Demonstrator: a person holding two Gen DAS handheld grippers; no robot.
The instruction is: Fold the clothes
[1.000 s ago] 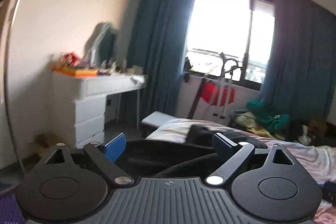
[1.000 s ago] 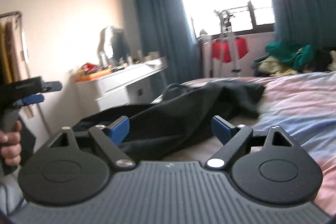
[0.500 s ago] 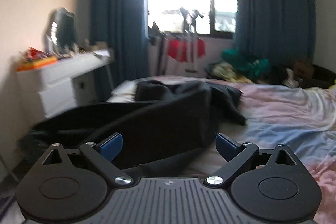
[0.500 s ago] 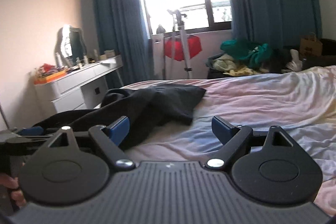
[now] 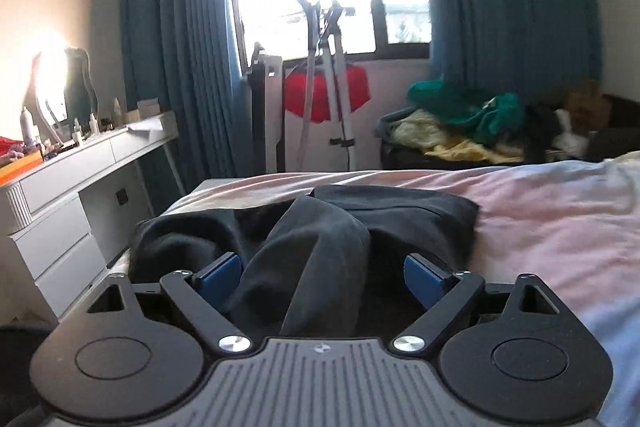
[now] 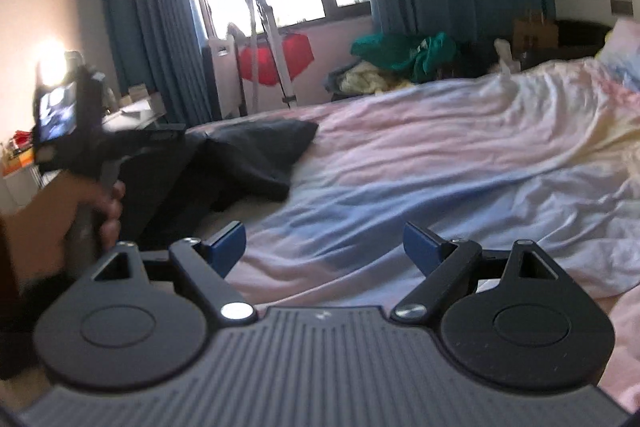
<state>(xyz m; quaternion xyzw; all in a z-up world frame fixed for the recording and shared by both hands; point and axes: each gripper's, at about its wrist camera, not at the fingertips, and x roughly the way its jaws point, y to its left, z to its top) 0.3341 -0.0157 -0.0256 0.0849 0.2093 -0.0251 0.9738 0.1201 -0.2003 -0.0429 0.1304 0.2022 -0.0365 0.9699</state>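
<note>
Dark garment [image 5: 320, 239] lies crumpled at the near left corner of the bed [image 5: 540, 223], on the pink-and-blue sheet. Left gripper [image 5: 322, 273]: jaws wide apart, a raised fold of the garment bulging up between the two blue pads; whether either pad touches the cloth cannot be told. Right gripper [image 6: 324, 247]: jaws wide apart, holding nothing, over bare sheet to the right of the garment and apart from it. Left hand [image 6: 60, 215], seen from the right wrist, grips its handle beside the garment.
</note>
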